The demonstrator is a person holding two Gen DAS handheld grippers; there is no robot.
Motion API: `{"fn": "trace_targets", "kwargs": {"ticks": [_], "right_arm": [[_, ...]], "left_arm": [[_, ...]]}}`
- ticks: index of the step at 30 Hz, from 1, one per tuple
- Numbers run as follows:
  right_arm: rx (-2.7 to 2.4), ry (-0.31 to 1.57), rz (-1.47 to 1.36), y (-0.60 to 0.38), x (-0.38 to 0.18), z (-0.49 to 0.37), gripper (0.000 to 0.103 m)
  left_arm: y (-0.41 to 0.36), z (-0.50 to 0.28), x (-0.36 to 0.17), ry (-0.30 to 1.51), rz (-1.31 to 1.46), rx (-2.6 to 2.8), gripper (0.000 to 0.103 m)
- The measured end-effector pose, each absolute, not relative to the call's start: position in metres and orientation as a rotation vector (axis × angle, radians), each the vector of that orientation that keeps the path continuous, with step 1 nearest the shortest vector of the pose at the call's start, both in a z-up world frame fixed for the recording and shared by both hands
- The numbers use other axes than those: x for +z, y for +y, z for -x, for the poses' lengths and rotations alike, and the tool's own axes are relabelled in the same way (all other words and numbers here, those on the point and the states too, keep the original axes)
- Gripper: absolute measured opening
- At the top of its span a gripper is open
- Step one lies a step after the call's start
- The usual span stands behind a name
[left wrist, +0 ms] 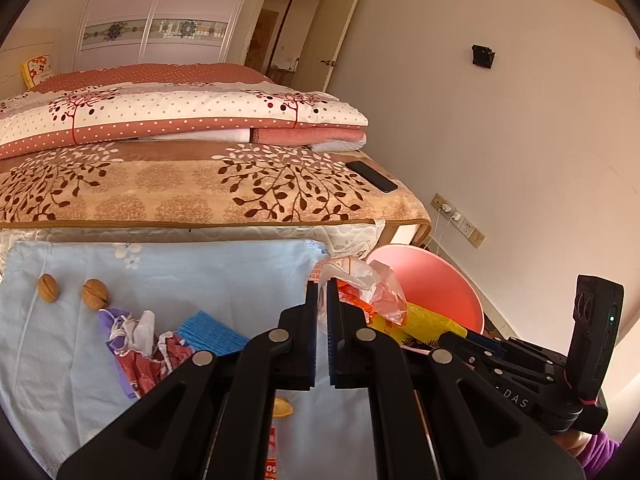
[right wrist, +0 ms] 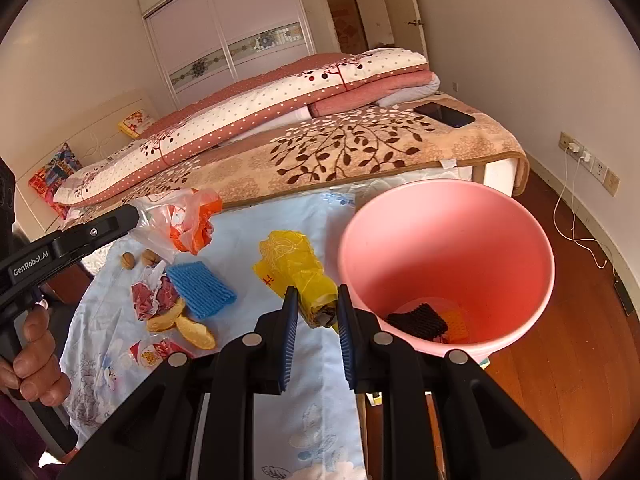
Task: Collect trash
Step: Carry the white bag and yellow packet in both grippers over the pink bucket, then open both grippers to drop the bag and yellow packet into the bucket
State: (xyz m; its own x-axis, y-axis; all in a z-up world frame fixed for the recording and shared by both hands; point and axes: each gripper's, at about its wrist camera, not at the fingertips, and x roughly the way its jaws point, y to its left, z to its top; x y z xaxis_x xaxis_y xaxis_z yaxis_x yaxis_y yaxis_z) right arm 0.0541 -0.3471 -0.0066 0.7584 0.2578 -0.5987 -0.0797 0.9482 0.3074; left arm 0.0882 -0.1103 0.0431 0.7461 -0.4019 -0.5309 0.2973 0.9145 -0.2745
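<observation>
Nearest to us, our right gripper [right wrist: 316, 312] is clamped on a crumpled yellow plastic bag [right wrist: 294, 266], its blue pads narrowed against the bag's dark lower end, just beside the rim of the pink bucket [right wrist: 532, 248]. Our left gripper [left wrist: 322, 288] is closed tight on a clear plastic bag with orange scraps inside [left wrist: 370, 286]; in the right wrist view that bag [right wrist: 182, 220] hangs off the fingertips above the cloth. In the bottom of the bucket we see a black mesh piece [right wrist: 418, 318] and something orange beside it. On the pale blue cloth [right wrist: 256, 224] the rest of the trash lies apart from both grippers: a blue foam net [right wrist: 200, 288], a crumpled red and white wrapper [right wrist: 150, 294] touching it, peel-like yellow pieces [right wrist: 188, 328] just below, a red and white packet [right wrist: 154, 354] nearer us, and two walnuts [right wrist: 138, 259] farther back. Beyond the cloth we see the bed with a leaf-patterned blanket [right wrist: 344, 152], a dark phone [right wrist: 444, 114] on its corner, a folded quilt [right wrist: 256, 104] behind, and a white wardrobe [right wrist: 240, 28] at the far wall.
</observation>
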Motion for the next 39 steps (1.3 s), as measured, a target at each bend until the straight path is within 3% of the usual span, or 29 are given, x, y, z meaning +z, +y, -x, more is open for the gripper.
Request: {"fn": "trace_targets", "kwargs": {"ticks": [31,34,36,37,39], "right_arm": [[-0.171,0.720,-0.388,-0.430,-0.046,-0.063,0.019],[-0.172,0.725,-0.384,-0.431,-0.049,-0.066,0.027],[-0.175,0.714,-0.380,-0.431,-0.049,-0.065,0.037],[-0.178,0.708,-0.376,-0.430,-0.049,-0.065,0.040],[-0.178,0.708,-0.371,-0.430,-0.049,-0.065,0.040]], "left_arm": [[-0.230,-0.141,-0.003,0.732,0.102,-0.552,0.004],[-0.233,-0.143,-0.005,0.746,0.105,-0.563,0.004],[-0.233,-0.144,-0.006,0.758,0.110,-0.574,0.016],[-0.233,-0.144,-0.006,0.757,0.114,-0.581,0.031],[-0.232,-0.142,-0.006,0.754,0.115,-0.590,0.041]]}}
